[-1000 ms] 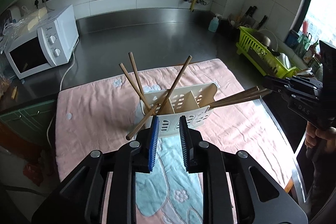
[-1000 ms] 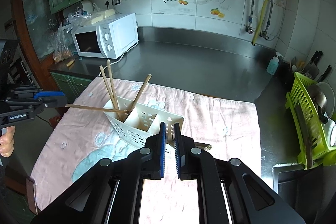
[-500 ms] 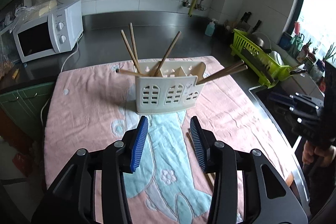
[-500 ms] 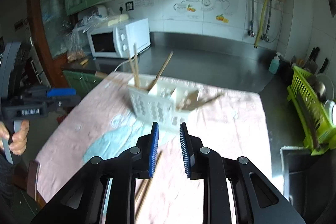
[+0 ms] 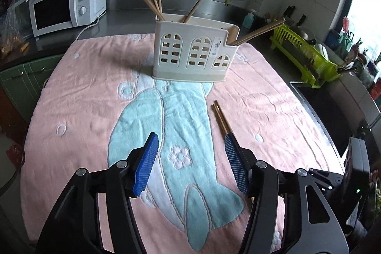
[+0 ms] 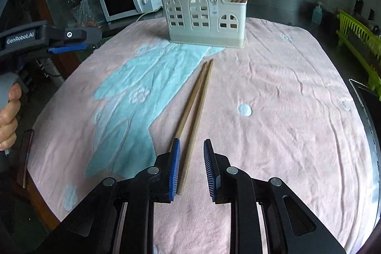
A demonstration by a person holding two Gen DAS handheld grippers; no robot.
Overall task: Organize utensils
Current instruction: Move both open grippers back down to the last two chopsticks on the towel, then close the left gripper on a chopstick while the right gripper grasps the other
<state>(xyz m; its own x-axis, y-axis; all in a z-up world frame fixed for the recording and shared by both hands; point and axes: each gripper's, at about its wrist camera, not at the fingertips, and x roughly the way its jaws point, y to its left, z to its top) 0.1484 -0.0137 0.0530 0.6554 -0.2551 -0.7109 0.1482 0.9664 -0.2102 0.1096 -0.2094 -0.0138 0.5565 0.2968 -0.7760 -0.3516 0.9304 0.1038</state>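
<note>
A cream utensil holder stands upright on the pink towel with several wooden chopsticks leaning out of it. Two loose chopsticks lie side by side on the towel in front of it. My left gripper hovers low over the towel. Its jaws are opening, with nothing between them, and its right pad covers the near part of the pair. My right gripper is open by a narrow gap. One chopstick lies between its pads untouched, and the other runs behind the left pad.
A white microwave sits at the back left on the steel counter. A green dish rack and a dark sink line the right side. The left gripper, held by a hand, shows at the left edge of the right wrist view.
Both grippers have dropped low toward the towel and drawn back from the holder. The left jaws spread much wider, the right jaws parted slightly, and the loose chopstick pair came into view.
</note>
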